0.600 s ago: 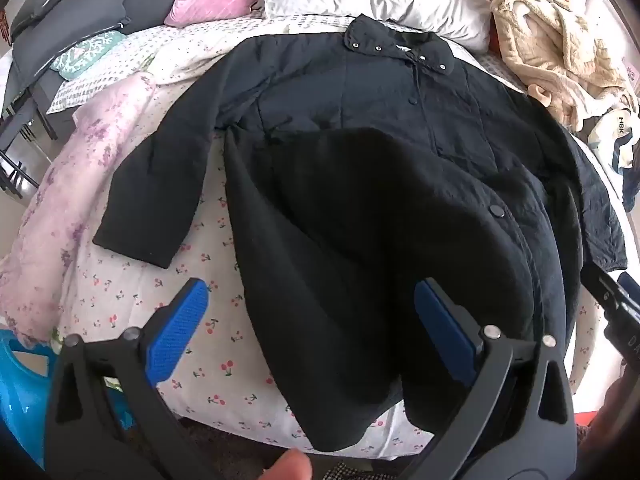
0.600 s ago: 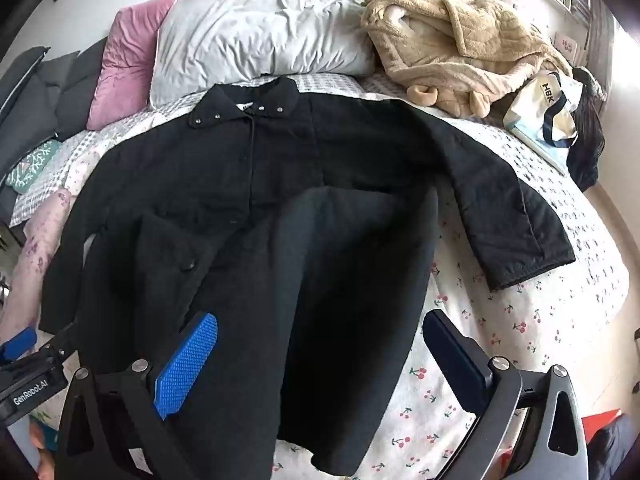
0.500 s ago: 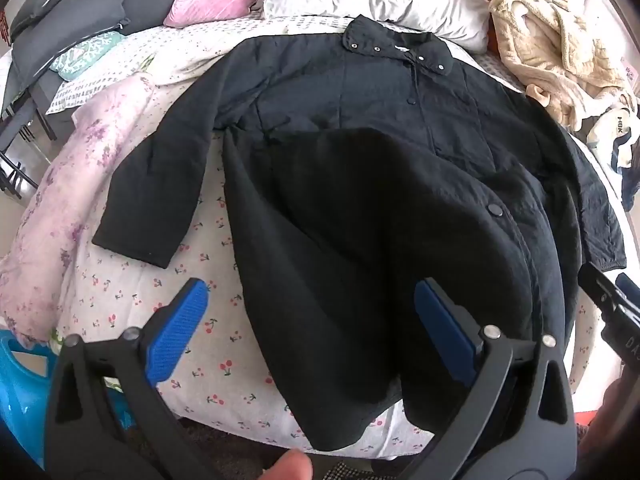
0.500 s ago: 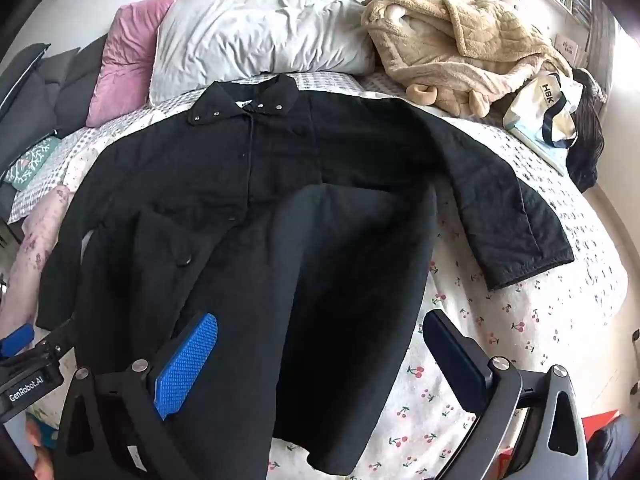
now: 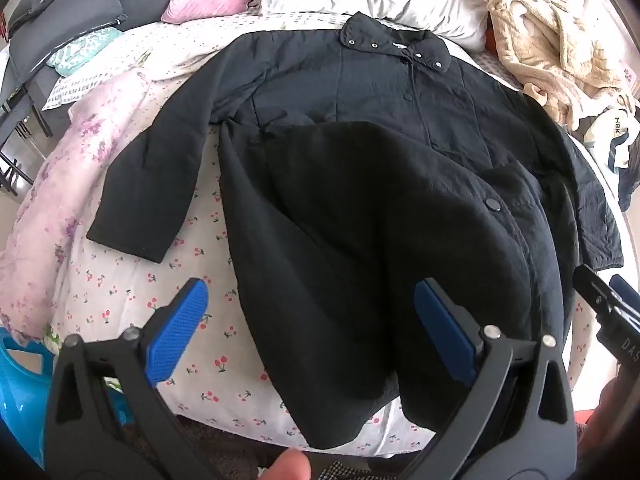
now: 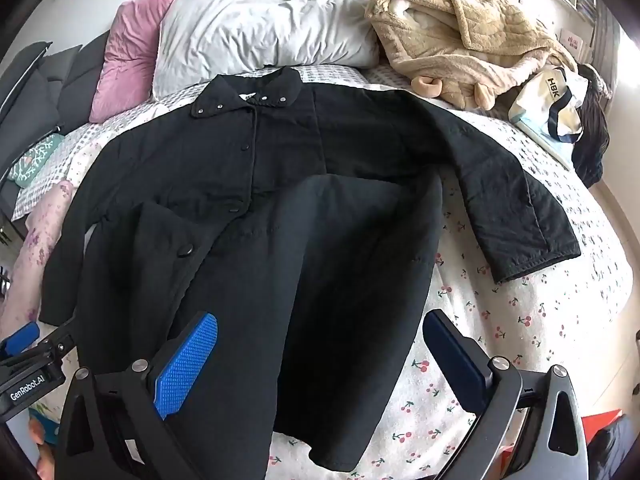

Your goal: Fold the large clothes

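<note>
At the left of the frame we see a pink floral blanket point(image 5: 52, 200) bunched along the cherry-print bedsheet point(image 5: 132, 280). Across the centre sprawls the black quilted coat point(image 5: 360, 184), collar snapped, hem folded upward, sleeves splayed. Our left gripper point(image 5: 308, 324) and right gripper point(image 6: 320, 356) hover above it, ribbed blue-padded jaws wide apart, gripping nothing. A fluffy beige robe point(image 6: 460, 36) heaps at upper right.

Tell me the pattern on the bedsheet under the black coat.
The bedsheet is white with small red cherries, clearest in the right wrist view.
</note>
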A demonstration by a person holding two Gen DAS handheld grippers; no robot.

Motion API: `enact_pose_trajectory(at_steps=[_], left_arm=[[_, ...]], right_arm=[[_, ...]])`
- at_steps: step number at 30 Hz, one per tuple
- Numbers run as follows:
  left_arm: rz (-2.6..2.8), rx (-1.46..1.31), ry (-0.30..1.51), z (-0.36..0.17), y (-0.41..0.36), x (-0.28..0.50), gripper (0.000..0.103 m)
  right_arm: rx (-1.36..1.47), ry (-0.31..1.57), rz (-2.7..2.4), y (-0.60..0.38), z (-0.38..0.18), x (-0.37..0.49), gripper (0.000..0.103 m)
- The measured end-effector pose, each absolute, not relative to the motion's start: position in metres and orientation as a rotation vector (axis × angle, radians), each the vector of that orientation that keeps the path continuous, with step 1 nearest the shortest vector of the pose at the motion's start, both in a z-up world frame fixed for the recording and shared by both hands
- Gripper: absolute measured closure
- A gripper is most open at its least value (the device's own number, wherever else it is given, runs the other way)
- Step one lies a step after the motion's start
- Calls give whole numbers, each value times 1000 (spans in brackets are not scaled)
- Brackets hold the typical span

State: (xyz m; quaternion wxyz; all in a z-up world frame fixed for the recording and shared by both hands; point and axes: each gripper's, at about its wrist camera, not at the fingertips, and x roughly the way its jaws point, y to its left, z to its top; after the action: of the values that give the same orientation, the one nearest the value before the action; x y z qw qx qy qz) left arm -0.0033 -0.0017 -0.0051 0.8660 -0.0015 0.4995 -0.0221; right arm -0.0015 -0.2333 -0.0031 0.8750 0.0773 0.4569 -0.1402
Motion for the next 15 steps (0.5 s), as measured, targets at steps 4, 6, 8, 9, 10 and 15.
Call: enact_pose_trajectory(at_steps=[4,6,8,9,10,15], left_arm=[[-43,-10,1042,-5,1,-4,1],[-42,-13,1043,-4,3,-4,1],[-42,-13,1043,-4,4,-4,1],[-44,-13,1043,-4,4,-4,1],[-44,-14,1043,-4,4,-4,1],[-39,-19,1043,-4,7,-3,1]], right_arm=[[162,959,-291,-234,-4,-1,0],[161,959,-291,-235,-4,-2,0],[159,961,-291,-235,-4,-1,0],[160,962,-290,-235,-4,-1,0],[161,963,-289,-235,-4,-1,0],[165,968,-284,-236,-6,-2,0]])
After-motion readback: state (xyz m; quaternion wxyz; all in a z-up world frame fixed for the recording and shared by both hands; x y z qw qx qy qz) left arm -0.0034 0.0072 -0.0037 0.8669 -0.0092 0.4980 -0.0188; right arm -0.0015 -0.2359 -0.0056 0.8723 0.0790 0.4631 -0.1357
